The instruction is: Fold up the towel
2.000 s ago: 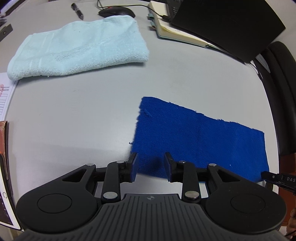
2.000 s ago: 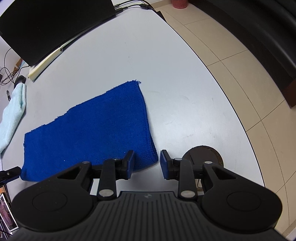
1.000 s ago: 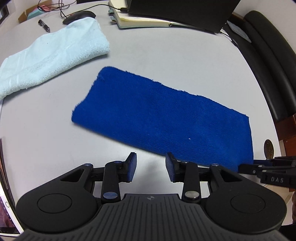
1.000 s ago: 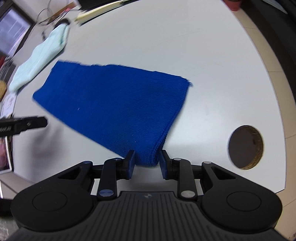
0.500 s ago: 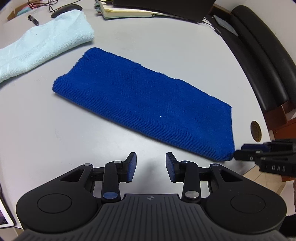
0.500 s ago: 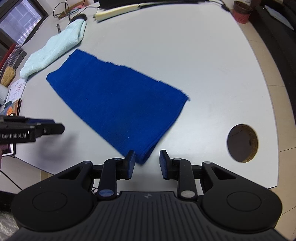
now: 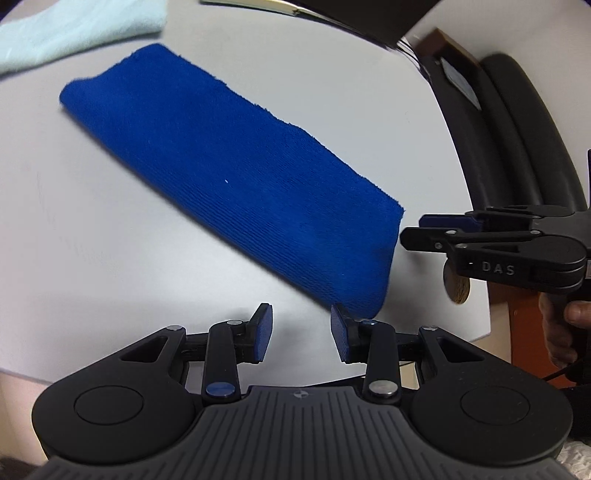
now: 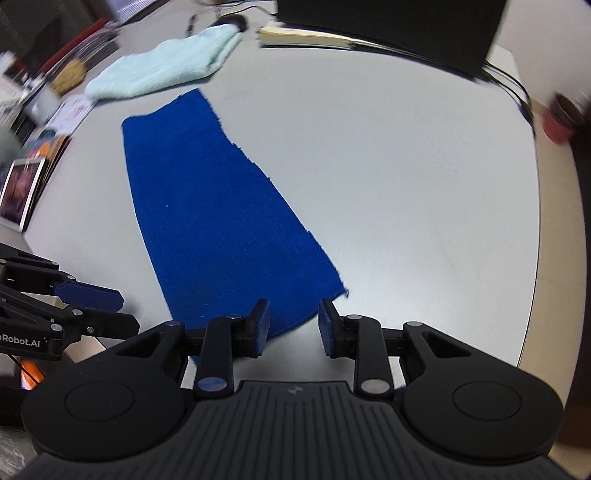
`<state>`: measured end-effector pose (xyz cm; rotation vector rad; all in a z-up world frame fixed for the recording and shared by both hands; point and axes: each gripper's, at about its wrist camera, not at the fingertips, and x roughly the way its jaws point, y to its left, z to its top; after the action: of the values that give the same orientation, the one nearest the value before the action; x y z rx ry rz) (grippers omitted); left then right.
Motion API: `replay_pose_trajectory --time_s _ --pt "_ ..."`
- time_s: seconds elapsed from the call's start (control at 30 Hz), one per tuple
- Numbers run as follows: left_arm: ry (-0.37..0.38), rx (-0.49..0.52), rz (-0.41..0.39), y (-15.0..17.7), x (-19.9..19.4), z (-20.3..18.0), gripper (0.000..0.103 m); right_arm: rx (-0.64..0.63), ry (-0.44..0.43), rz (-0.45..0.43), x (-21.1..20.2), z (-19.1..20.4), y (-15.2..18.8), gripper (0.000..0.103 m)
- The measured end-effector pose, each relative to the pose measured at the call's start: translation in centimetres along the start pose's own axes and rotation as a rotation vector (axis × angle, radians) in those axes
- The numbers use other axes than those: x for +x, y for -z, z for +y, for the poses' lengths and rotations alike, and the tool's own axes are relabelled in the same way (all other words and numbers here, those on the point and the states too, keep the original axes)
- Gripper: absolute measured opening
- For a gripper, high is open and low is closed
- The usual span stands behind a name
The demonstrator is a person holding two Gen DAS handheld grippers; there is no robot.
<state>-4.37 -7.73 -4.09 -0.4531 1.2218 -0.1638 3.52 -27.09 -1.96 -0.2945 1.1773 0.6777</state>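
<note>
A dark blue towel (image 7: pixel 229 173), folded into a long strip, lies flat on the pale table (image 7: pixel 92 240). In the left wrist view it runs from upper left to lower right. My left gripper (image 7: pixel 302 332) hangs open over bare table, and the towel's near right corner sits just past its right finger. My right gripper (image 7: pixel 412 230) comes in from the right, just off that same short end. In the right wrist view the towel (image 8: pixel 207 206) stretches away lengthwise. The right gripper (image 8: pixel 294 325) is open above the towel's near end. The left gripper (image 8: pixel 127 312) shows at the left.
A light blue towel (image 8: pixel 166 66) lies at the far side beside a notebook (image 8: pixel 306 38) and a dark screen (image 8: pixel 388 26). A round cable hole (image 7: pixel 456 288) is near the table's edge. Black seat cushions (image 7: pixel 517 129) stand past it. A red cup (image 8: pixel 554 125) sits at the right.
The left gripper has slid along the towel's long edge to its right-hand corner. The right gripper has rolled, so the towel now runs straight away from it. The towel has stayed put.
</note>
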Motion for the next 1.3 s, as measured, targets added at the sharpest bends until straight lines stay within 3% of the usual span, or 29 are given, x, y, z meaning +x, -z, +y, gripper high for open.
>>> replay_pose_trajectory --time_s 0.27,0.63,0.97,1.03,1.1,1.3 --pt "-0.014 -0.216 -0.066 1.7 1.5 -1.9 0.038 -0.24 -0.073 0.016 1.5 -1.6 -1.3 0.03" --pt "-0.05 -0.343 -0.079 2.5 3.0 -2.2 0.038 -0.37 -0.113 0.038 2.8 -2.0 -1.5 0.03" --pt "-0.062 -0.327 -0.092 2.0 3.3 -2.9 0.035 -0.402 -0.11 0.022 3.0 -1.6 -1.2 0.03" --pt "-0.068 -0.319 -0.094 2.1 3.4 -3.0 0.03 -0.4 -0.113 0.021 3.0 -1.7 -1.2 0.03" --pt "-0.073 -0.309 -0.093 2.1 3.5 -3.1 0.019 -0.4 -0.111 0.019 3.1 -1.7 -1.2 0.03" --pt "-0.075 -0.288 -0.107 2.6 3.5 -2.9 0.008 -0.407 -0.104 0.009 3.1 -1.5 -1.0 0.03"
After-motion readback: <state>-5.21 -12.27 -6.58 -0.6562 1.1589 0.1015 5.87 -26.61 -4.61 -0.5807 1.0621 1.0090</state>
